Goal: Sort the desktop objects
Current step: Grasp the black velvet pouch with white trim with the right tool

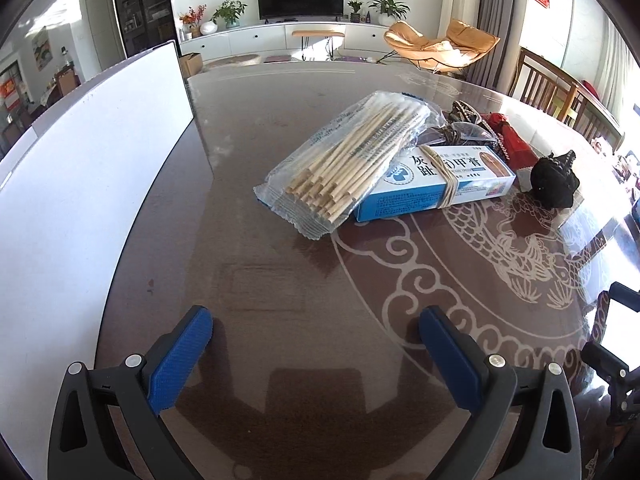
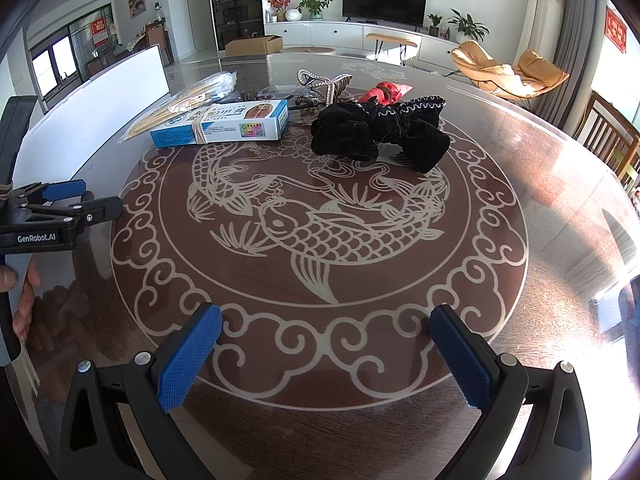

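Both my hand-held grippers, left (image 1: 316, 330) and right (image 2: 326, 328), hover spread wide and empty low in frame over the desk (image 1: 256, 240). Mid-frame, the swab packet (image 1: 344, 160) leans on the blue-white box (image 1: 436, 184); the black velvet bow (image 2: 380, 134) lies just right of the box, apart from it.

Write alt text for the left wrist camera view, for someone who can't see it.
An open left gripper hovers over a dark patterned table, empty. Ahead lies a clear bag of wooden sticks, resting partly on a blue and white box bound with a rubber band. A black fabric item sits to the right, a white board to the left.
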